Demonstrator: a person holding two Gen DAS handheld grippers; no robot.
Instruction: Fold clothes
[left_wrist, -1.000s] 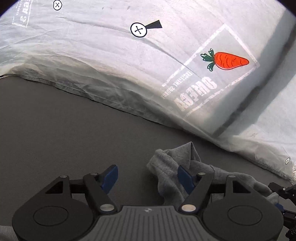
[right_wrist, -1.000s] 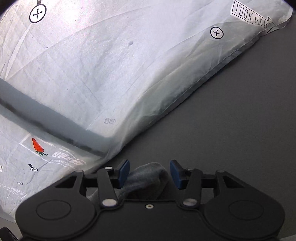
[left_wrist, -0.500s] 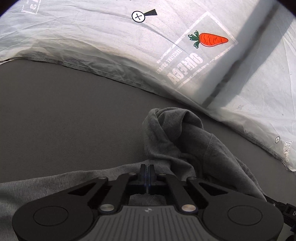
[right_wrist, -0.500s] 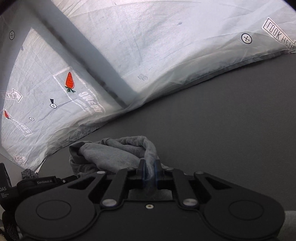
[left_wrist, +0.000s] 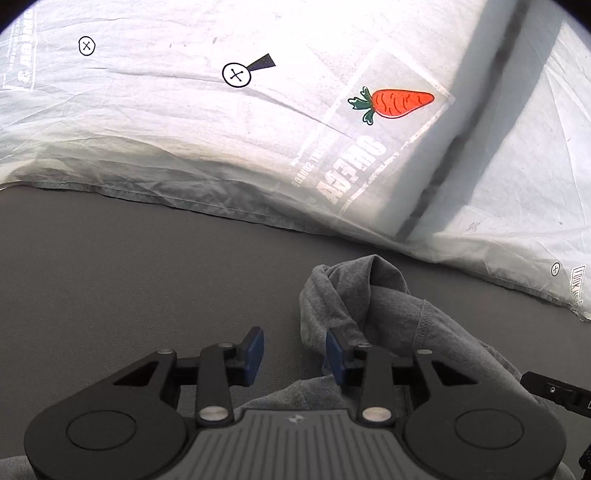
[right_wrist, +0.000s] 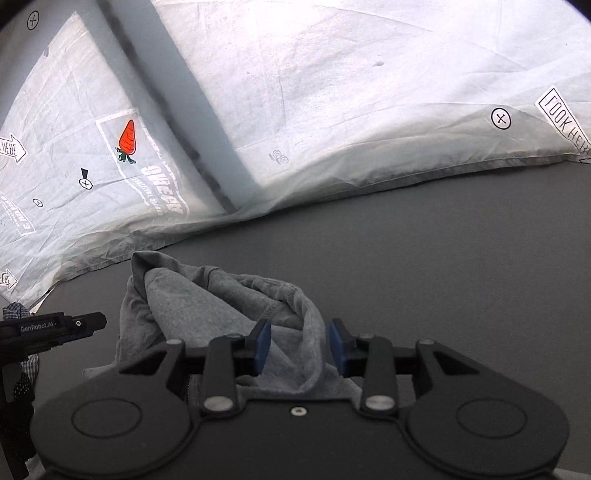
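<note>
Grey garment (left_wrist: 384, 306) lies bunched on the dark table (left_wrist: 129, 266) near the white printed sheet (left_wrist: 184, 122), left gripper (left_wrist: 294, 350) and right gripper (right_wrist: 298, 349) both spread, gripping nothing.

We see strong daylight glowing through the white printed sheet (left_wrist: 221, 122), nearly blown out in places, with a dark shadow band (right_wrist: 177, 122) crossing it; the grey surface (left_wrist: 110, 277) stays dim, and fisheye curvature blackens the corners
</note>
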